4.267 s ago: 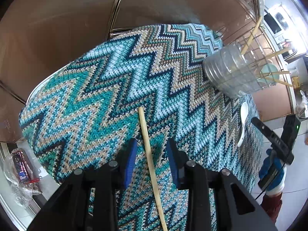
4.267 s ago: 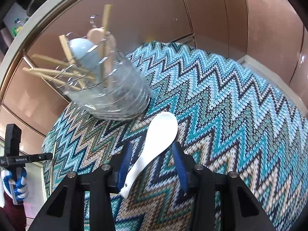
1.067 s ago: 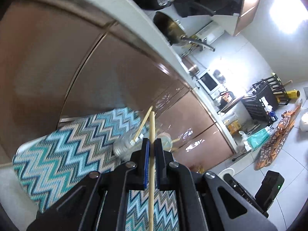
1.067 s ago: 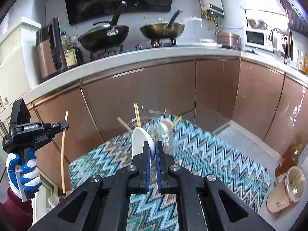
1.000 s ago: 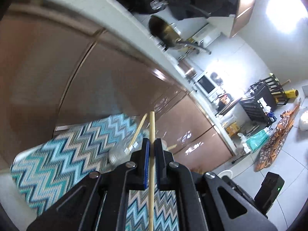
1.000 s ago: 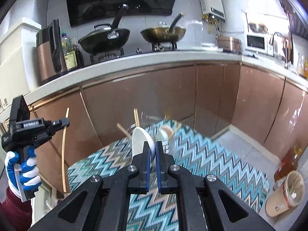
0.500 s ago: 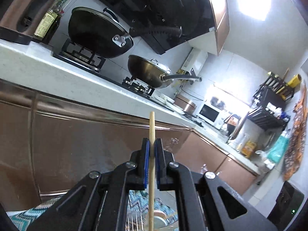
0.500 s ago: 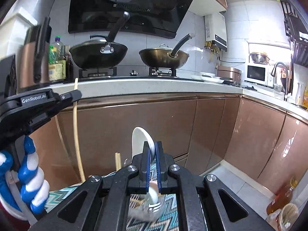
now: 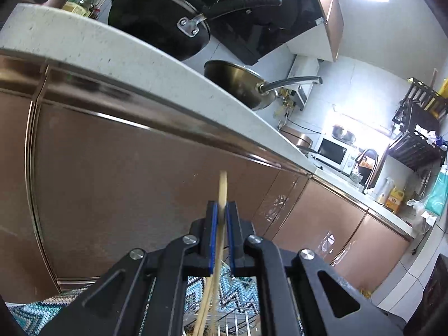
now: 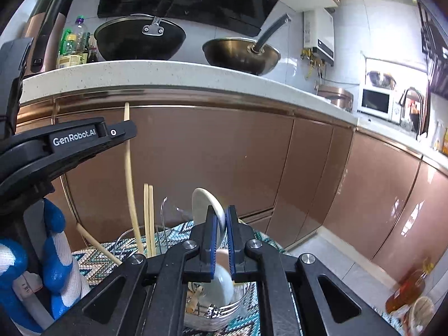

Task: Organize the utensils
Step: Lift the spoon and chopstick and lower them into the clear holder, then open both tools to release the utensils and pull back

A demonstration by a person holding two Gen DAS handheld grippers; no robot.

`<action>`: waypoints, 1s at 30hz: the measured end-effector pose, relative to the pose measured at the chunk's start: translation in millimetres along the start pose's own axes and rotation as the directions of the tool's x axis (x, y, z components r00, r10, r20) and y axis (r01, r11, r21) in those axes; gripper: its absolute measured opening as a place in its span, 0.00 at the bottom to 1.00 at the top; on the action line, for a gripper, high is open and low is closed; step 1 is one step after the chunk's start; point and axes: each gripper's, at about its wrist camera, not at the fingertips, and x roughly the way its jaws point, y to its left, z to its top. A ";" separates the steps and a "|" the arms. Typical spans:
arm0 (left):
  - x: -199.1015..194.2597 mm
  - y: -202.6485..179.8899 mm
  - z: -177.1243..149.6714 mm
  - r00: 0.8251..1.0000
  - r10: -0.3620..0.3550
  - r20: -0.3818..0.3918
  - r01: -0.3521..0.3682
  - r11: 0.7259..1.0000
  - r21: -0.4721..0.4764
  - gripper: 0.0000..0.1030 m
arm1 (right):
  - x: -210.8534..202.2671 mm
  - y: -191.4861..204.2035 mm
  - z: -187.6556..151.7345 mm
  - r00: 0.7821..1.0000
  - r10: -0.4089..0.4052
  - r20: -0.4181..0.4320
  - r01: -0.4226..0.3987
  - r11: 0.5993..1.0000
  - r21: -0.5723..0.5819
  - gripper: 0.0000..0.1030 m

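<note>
My left gripper (image 9: 220, 218) is shut on a wooden chopstick (image 9: 223, 187) held upright; its lower end reaches down toward the wire utensil holder (image 9: 224, 322). In the right wrist view the left gripper (image 10: 123, 131) holds the chopstick (image 10: 128, 173) above the holder (image 10: 168, 224), which contains several chopsticks (image 10: 148, 218). My right gripper (image 10: 220, 224) is shut on a white ceramic spoon (image 10: 205, 204), bowl end up, directly above the holder.
The holder stands on a zigzag-patterned cloth (image 10: 92, 260) in front of brown cabinet doors (image 10: 210, 154). A counter (image 10: 140, 75) above carries two pans (image 10: 140, 39) and bottles. A bottle and a cup (image 10: 420, 310) stand on the floor at right.
Both grippers have dropped lower and closer to the holder. The chopstick's lower end now reaches the holder's top.
</note>
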 end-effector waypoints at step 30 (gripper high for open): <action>-184.5 19.1 -17.0 0.988 0.109 -0.110 -0.087 0.977 0.193 0.54 | -143.2 17.9 -13.0 0.990 -0.135 0.028 0.133 0.989 0.072 0.63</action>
